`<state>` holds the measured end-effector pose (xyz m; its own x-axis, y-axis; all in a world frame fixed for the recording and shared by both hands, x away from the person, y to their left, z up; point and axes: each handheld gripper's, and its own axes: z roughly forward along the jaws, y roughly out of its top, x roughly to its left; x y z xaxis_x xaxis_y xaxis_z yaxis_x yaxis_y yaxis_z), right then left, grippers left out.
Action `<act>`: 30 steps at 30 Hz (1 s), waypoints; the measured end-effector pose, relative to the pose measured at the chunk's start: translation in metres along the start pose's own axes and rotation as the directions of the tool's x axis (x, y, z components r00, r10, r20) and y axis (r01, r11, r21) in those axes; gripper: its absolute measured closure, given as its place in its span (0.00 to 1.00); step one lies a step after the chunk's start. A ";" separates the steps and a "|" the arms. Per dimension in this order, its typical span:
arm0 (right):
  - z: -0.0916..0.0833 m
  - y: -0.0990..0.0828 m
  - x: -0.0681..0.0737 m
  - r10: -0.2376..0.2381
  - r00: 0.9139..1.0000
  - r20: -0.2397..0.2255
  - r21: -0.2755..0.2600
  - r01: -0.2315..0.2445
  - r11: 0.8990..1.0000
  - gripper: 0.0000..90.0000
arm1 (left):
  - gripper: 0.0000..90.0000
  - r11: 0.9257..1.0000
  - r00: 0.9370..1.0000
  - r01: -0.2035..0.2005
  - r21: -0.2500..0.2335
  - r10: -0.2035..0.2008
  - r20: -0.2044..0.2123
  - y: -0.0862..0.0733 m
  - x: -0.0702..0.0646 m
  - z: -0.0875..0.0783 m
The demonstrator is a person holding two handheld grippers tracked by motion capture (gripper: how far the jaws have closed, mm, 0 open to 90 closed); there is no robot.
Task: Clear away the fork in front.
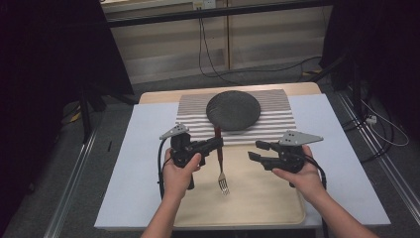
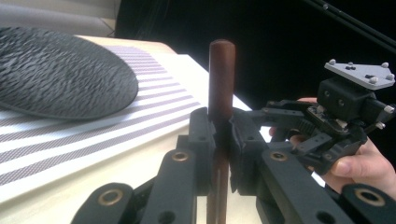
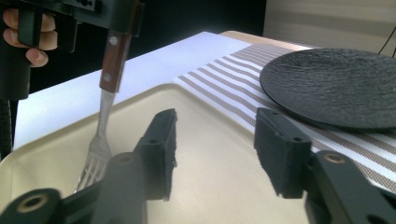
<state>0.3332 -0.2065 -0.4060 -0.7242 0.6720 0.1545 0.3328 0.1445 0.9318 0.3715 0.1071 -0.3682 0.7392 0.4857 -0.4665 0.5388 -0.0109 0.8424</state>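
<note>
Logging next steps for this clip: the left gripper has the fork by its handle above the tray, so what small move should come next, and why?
Probably carry the fork toward the striped mat beside the plate. The left gripper is shut on its wooden handle, tines hanging over the tray; the right gripper is open and idle.

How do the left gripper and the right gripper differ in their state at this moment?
The left gripper has its jaws closed on the wooden handle of the fork; the right gripper has its jaws apart with nothing between them. The left gripper carries the fork with the tines hanging down toward the beige tray; the right gripper hovers empty above that tray. Both are black, each is held in one hand, and each bears a grey plate on top.
</note>
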 end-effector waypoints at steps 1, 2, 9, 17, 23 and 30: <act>-0.002 -0.001 -0.001 0.000 1.000 0.007 0.000 0.000 1.000 0.49 | 0.90 1.000 1.000 0.003 0.006 -0.003 -0.003 0.000 0.001 -0.002; -0.003 -0.002 -0.002 -0.002 1.000 0.021 0.001 0.002 1.000 0.46 | 0.90 1.000 1.000 0.000 0.018 0.000 -0.006 0.000 0.002 -0.005; -0.010 -0.010 -0.007 0.012 0.998 0.056 0.009 -0.012 1.000 0.32 | 0.90 0.999 1.000 0.007 0.052 -0.006 -0.025 0.001 0.009 -0.018; -0.016 -0.015 -0.010 0.005 0.996 0.093 0.011 -0.006 1.000 0.24 | 0.90 0.995 0.999 0.017 0.103 -0.012 -0.045 0.000 0.017 -0.032; -0.021 -0.017 -0.013 0.008 0.994 0.107 0.013 -0.009 1.000 0.23 | 0.90 0.990 0.998 0.044 0.133 -0.038 -0.046 -0.002 0.026 -0.040; -0.027 -0.021 -0.014 0.009 0.993 0.116 0.020 -0.012 1.000 0.23 | 0.90 0.986 0.997 0.071 0.152 -0.065 -0.040 -0.005 0.033 -0.048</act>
<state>0.3202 -0.2388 -0.4186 -0.6461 0.7531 0.1239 0.3533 0.1512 0.9232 0.3739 0.1654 -0.3755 0.6856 0.5200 -0.5095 0.6449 -0.1092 0.7564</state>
